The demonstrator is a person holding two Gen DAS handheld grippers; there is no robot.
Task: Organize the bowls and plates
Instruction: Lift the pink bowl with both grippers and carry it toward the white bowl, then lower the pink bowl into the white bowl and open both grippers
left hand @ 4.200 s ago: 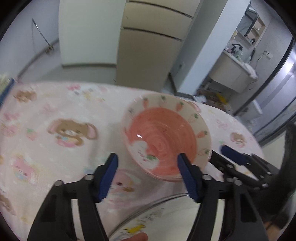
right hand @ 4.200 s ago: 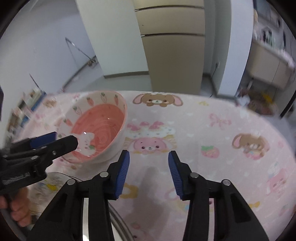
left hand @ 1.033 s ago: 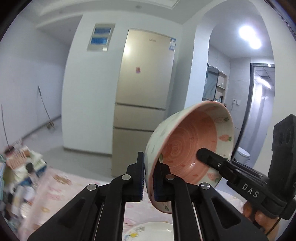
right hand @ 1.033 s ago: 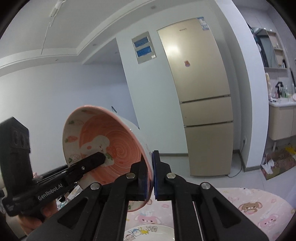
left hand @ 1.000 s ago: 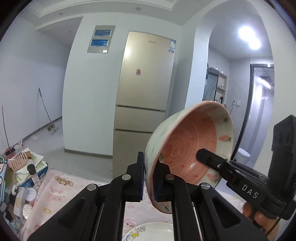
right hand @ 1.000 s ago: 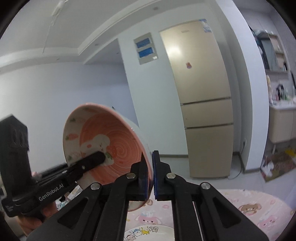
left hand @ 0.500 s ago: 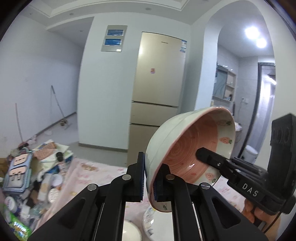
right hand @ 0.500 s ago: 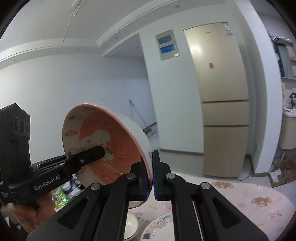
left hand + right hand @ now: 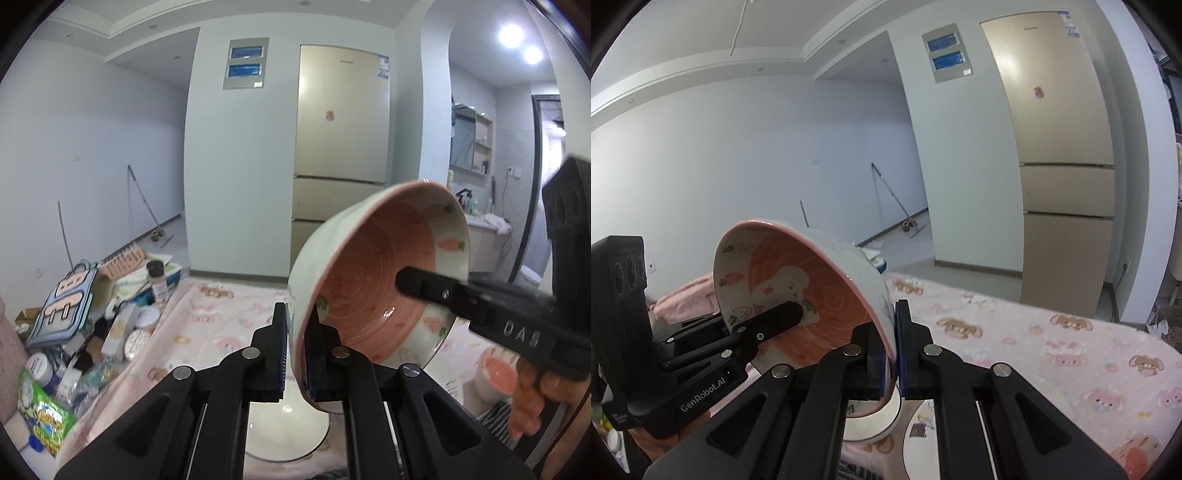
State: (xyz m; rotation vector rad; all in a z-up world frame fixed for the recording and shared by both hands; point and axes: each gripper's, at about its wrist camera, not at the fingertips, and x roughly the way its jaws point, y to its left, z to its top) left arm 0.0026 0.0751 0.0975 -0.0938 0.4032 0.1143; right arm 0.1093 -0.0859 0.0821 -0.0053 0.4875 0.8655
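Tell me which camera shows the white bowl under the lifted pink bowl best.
The left wrist view: the white bowl shows its open inside and near rim below the pink bowl. The right wrist view catches only a sliver of it between gripper arms.

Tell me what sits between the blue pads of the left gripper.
The left wrist view shows the wall of the pink carrot-patterned ceramic bowl, near its rim, pinched between the left gripper pads; nothing else is there.

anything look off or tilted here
The pink bowl is tipped steeply on its side in the air, held at opposite rims by the left gripper and right gripper. A heap of clutter crowds the table's left end. Nothing looks spilled or broken.
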